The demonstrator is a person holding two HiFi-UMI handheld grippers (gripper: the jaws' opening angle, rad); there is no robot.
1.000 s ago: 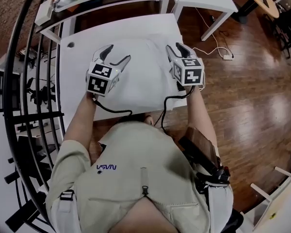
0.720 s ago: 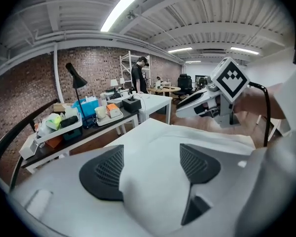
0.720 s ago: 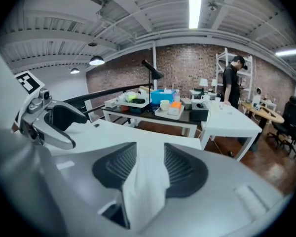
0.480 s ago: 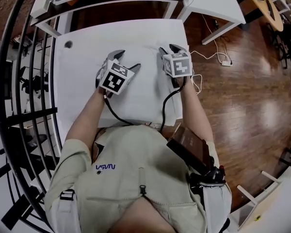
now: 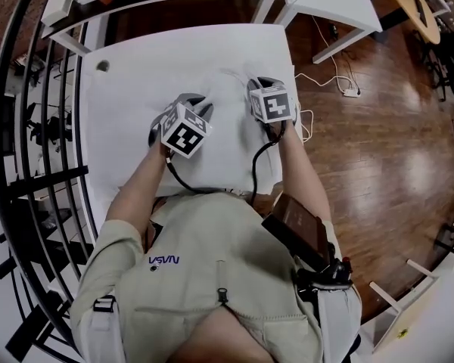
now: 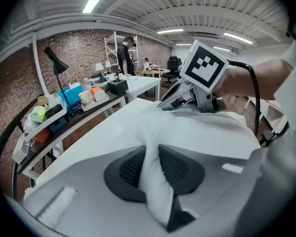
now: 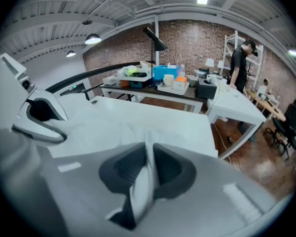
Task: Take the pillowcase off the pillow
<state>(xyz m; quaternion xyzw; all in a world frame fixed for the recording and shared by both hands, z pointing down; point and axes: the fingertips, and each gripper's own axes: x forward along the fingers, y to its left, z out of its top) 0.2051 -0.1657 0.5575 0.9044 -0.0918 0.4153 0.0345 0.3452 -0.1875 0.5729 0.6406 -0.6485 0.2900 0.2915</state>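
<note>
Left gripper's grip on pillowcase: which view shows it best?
The left gripper view: the left gripper has just closed its fingers on a pillowcase fold. The head view shows mostly its marker cube; the right gripper view, only its body.

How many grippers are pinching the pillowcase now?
2. The left gripper pinches a pillowcase fold on the left, the right gripper one on the right; both pairs of jaws have just been closing.

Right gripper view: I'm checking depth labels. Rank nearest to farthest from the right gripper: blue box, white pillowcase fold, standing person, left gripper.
1. White pillowcase fold, pinched between the jaws.
2. Left gripper, at left.
3. Blue box, side table beyond.
4. Standing person, far right.
</note>
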